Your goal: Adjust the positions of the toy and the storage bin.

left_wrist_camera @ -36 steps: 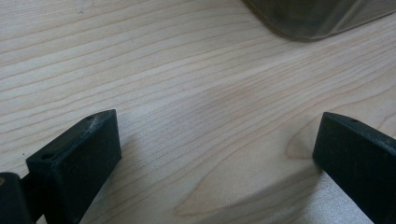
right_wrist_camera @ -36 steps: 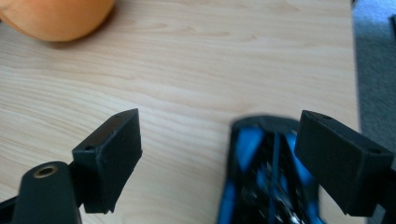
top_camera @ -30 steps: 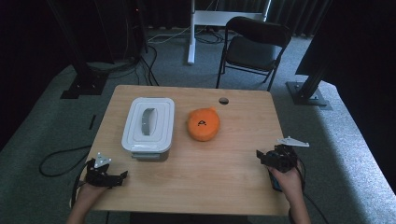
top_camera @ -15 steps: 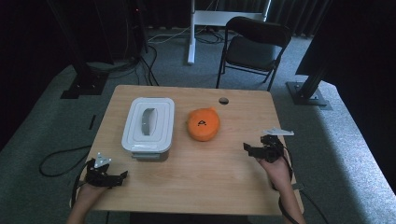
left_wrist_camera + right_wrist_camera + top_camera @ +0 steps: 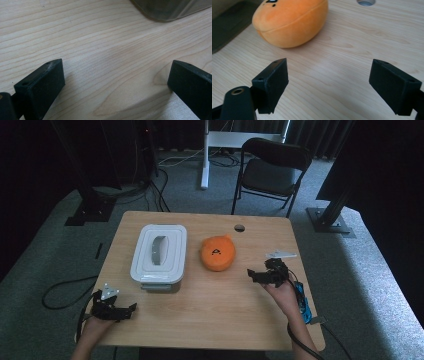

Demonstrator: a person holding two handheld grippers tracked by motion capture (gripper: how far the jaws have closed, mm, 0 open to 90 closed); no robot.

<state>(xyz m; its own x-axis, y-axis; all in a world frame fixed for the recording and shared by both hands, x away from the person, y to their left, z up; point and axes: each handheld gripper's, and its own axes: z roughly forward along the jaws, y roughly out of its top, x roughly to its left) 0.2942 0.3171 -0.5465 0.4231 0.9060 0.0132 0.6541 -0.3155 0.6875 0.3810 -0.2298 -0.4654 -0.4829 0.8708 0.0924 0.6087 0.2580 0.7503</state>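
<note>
In the high view, the right hand-held gripper (image 5: 256, 276) is hovering low over the wooden surface (image 5: 210, 320), pointing toward the orange plush toy (image 5: 218, 252), which is sitting near the middle of the surface, just beside the white lidded container (image 5: 159, 252) and apart from both grippers; the left hand-held gripper (image 5: 125, 310) is resting at the near left corner, near the container's front edge and touching nothing else; judging from this, the approach to the plush toy is the step in hand, and nothing is grasped yet. In the left gripper view, the left one's jaws are standing wide apart over bare wood grain, holding nothing, while a corner of the container (image 5: 170, 8) is showing at the top edge, apart from the jaws. In the right gripper view, the right one's jaws are likewise spread wide and empty, with the plush toy (image 5: 292, 22) lying ahead and to the left of the gap, not yet between them, and a round hole in the surface (image 5: 365, 2) showing at the top; the next move is probably calling for carrying this gripper forward and leftward until the soft body sits between the jaws, then closing gently enough that it does not squirm out sideways.
</note>
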